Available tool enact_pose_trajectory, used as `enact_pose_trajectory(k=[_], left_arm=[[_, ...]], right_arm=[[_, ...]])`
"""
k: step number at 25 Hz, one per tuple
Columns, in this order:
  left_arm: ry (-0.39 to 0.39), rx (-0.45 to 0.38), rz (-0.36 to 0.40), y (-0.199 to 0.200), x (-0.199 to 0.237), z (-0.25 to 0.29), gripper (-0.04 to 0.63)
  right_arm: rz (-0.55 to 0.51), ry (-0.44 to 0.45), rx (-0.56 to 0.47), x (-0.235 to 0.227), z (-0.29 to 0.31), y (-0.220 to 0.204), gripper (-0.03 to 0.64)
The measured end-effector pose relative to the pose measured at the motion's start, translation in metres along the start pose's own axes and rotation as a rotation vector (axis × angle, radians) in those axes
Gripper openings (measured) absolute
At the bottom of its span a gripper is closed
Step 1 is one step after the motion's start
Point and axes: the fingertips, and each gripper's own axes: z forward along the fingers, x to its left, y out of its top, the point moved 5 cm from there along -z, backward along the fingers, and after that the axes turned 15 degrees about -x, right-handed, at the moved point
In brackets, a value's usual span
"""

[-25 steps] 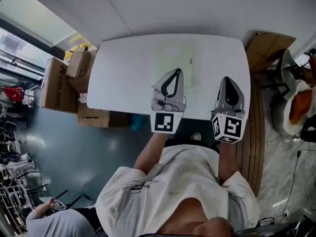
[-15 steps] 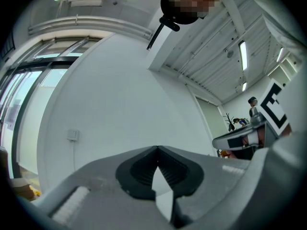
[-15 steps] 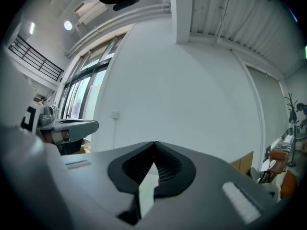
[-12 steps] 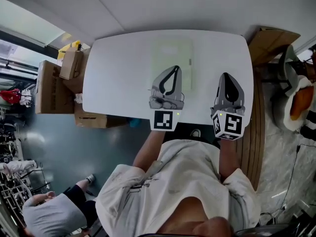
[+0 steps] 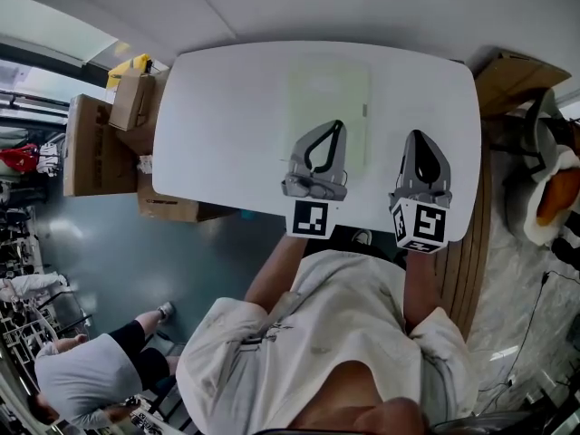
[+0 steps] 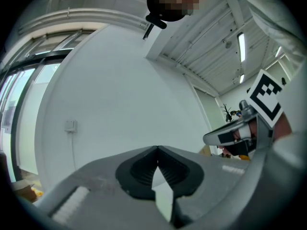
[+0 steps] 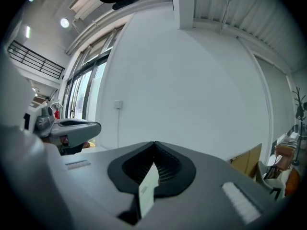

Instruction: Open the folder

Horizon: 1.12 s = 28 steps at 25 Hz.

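- Folder (image 5: 324, 87): pale green, flat, closed on your white surface (image 5: 217, 125); small tab at its 3 o'clock edge.
- Your left gripper (image 5: 337, 126) and right gripper (image 5: 417, 137): jaws closed, empty.

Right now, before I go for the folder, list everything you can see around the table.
folder: one, pale green, flat on the table's middle, looks closed.
table: one, white, in front of the person.
cardboard boxes: at least three, brown, on the floor off the table's left edge.
cardboard sheet: one, brown, by the table's far right corner.
yellow item: one, beyond the boxes; too small to name.
bystander: one, grey top, lower left on the floor.
left gripper: one, grey, jaws together, empty, over the folder's near end.
right gripper: one, grey, jaws together, empty, over bare table right of the folder.
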Motion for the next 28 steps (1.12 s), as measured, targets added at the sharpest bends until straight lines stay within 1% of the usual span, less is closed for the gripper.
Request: enact_pose_trajectory(k=[6,13,18,24,28], left_arm=[[-0.034,0.054,0.008,-0.028,-0.007,-0.005,0.002],[-0.078,0.108,0.041,-0.054,-0.011,-0.011,0.012],[-0.119,0.169,0.061,-0.076,-0.021,-0.021,0.044],[-0.22,0.24,0.105,-0.106,-0.035,-0.034,0.087],[-0.28,0.276,0.116,-0.119,-0.048,-0.042,0.112]], right_arm=[[0.011,0.016,0.043,0.004,0.006,-0.025,0.002],[0.019,0.026,0.095,0.007,0.011,-0.051,0.002],[0.022,0.049,0.141,0.01,0.01,-0.075,0.002],[0.026,0.09,0.21,0.018,0.009,-0.106,0.002],[0.028,0.098,0.235,0.019,0.006,-0.116,0.002]])
